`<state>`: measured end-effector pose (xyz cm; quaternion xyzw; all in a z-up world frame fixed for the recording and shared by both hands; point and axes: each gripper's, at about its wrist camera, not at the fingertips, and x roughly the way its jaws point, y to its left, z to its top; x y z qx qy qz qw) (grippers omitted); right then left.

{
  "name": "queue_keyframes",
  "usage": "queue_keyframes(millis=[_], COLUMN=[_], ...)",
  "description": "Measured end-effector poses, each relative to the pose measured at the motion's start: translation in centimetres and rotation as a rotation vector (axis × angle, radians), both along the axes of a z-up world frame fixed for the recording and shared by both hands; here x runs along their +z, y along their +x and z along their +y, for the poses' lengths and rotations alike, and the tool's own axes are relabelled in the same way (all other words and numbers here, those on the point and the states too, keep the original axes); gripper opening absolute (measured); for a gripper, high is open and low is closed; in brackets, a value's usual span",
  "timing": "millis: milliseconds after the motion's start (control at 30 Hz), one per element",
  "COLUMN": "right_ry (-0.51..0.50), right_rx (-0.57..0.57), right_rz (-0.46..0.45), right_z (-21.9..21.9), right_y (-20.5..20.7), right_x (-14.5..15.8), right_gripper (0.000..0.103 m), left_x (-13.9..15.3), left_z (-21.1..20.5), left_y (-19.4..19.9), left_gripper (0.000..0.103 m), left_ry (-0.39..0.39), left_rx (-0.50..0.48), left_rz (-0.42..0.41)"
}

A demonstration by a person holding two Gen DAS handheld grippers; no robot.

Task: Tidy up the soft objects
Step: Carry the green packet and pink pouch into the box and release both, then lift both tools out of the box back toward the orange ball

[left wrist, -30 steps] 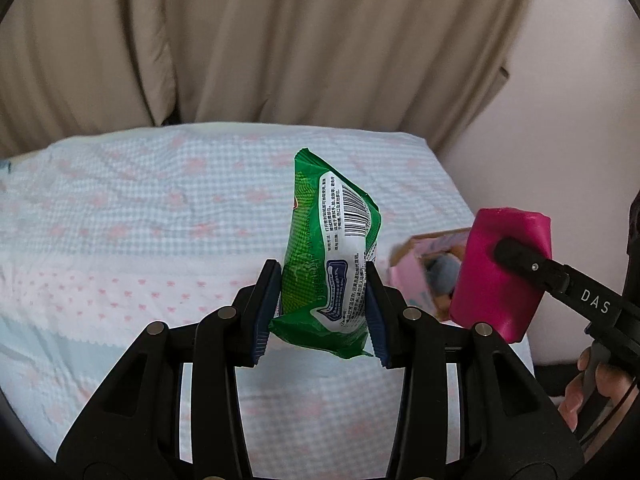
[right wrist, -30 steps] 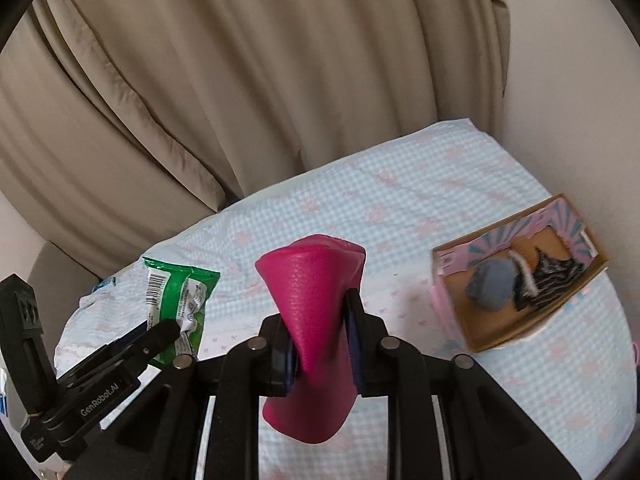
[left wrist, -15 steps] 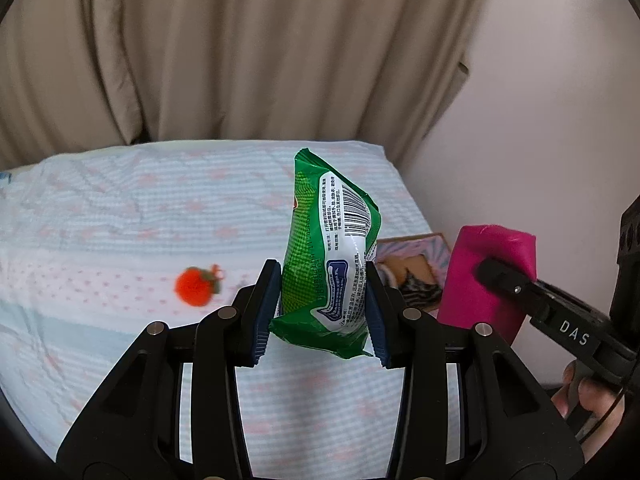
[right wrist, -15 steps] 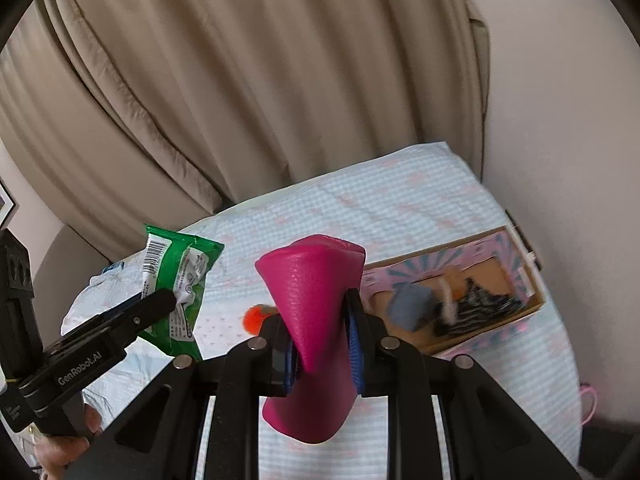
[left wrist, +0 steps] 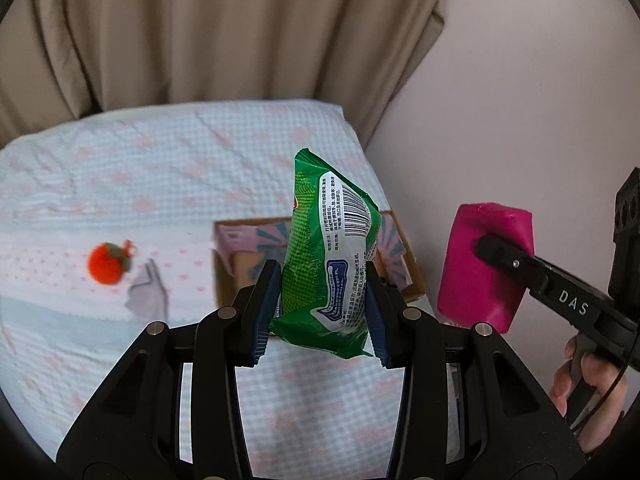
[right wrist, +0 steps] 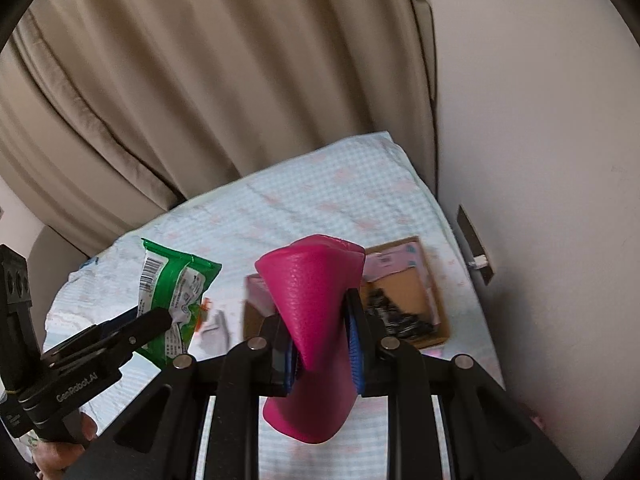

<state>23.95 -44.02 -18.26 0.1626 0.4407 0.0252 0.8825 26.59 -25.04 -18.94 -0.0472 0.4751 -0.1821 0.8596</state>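
In the left wrist view, a green packet [left wrist: 330,258] is clamped upright between the two pads of the left claw [left wrist: 320,312] and is held in the air above the bed [left wrist: 160,176], which is covered by a pale checked sheet with pink marks. Behind the packet, a cardboard box [left wrist: 396,256] with a pink patterned rim is seen lying on the bed near the wall. An orange plush toy [left wrist: 108,264] is seen farther left on the sheet, with a small pale grey piece [left wrist: 146,294] just beside it. At the right, a magenta pouch [left wrist: 484,264] is pinched by the right claw [left wrist: 496,254].

In the right wrist view, the magenta pouch [right wrist: 316,328] is squeezed at its middle by the right claw [right wrist: 320,344], above the bed [right wrist: 320,192]. The box [right wrist: 432,292] is seen behind it, with a dark striped item [right wrist: 396,318] inside. The green packet [right wrist: 176,292] is held by the left claw [right wrist: 160,316] at the left.
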Motion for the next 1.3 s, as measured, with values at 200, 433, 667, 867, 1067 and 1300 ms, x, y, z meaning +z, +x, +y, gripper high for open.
queue_keyframes(millis=[200,433,667,867,1067,1300], right_ry=[-0.014,-0.015,-0.027,-0.033,0.0,0.02], right_rx=[0.021,0.068,0.111,0.122,0.131,0.122], right_rz=[0.086,0.214,0.324,0.367,0.275,0.261], right_z=[-3.4,-5.2,-4.5,-4.1,-3.8,-3.6], right_y=[4.3,8.6,11.5,12.8,12.4,11.7], right_x=[-5.2,-12.5,-17.6,-19.9,-19.2,-18.5], right_gripper=[0.02,0.02,0.02,0.023,0.103,0.103], left_x=[-5.8,-12.9,-17.2,-17.5,-17.1,-15.8], left_z=[-3.7,-5.3,-5.8,-6.3,-5.7,-4.7], left_y=[4.1,7.5,9.0,8.8,8.3,7.6], left_gripper=[0.037,0.037,0.037,0.076,0.103,0.103], left_ry=[0.025,0.084,0.166,0.205,0.239,0.217], left_rx=[0.005,0.017,0.011,0.002,0.004,0.014], left_rz=[0.112,0.221,0.271,0.234,0.207,0.194])
